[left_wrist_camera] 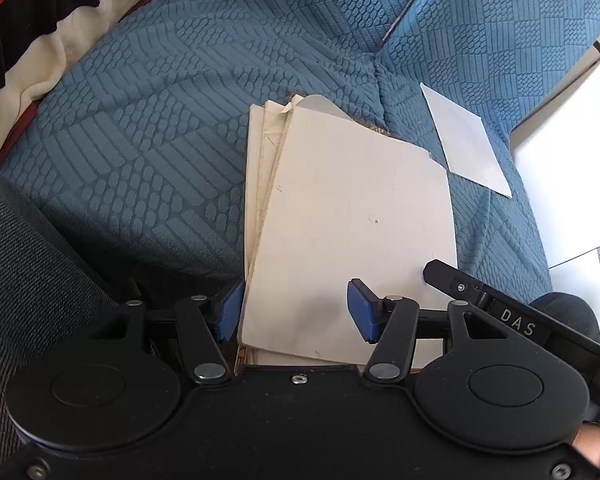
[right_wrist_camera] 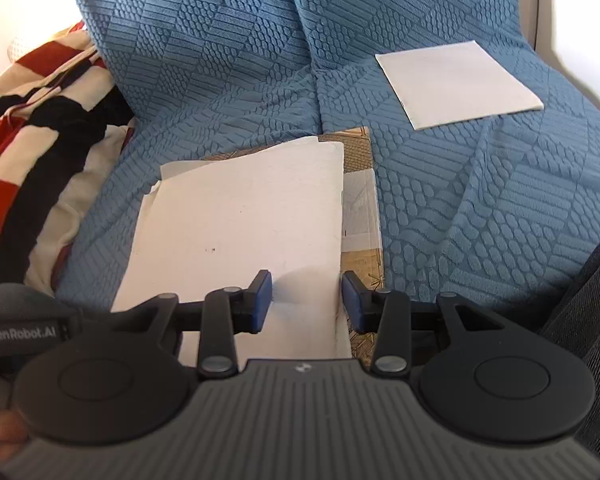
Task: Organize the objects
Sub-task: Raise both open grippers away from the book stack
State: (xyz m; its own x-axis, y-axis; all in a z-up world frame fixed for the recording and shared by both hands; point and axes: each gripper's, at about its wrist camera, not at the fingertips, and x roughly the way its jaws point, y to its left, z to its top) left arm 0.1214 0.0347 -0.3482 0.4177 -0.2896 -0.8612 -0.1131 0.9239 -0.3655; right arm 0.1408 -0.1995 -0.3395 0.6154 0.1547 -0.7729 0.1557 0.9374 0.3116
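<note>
Two grippers, left and right, parted astride paper stack, patterned sheet visible only right view

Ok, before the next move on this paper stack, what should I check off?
1. Stack of sheets within reach of both grippers: ok, its near edge lies at both.
2. Stack squared up: not ok, sheets fan out at its left and far edges.
3. Left gripper open, astride the stack's left edge: ok.
4. Right gripper open, astride the top sheet's right edge: ok.
5. Lone sheet gathered in: not ok, it lies apart.
6. Pads touching paper: cannot tell.
</note>
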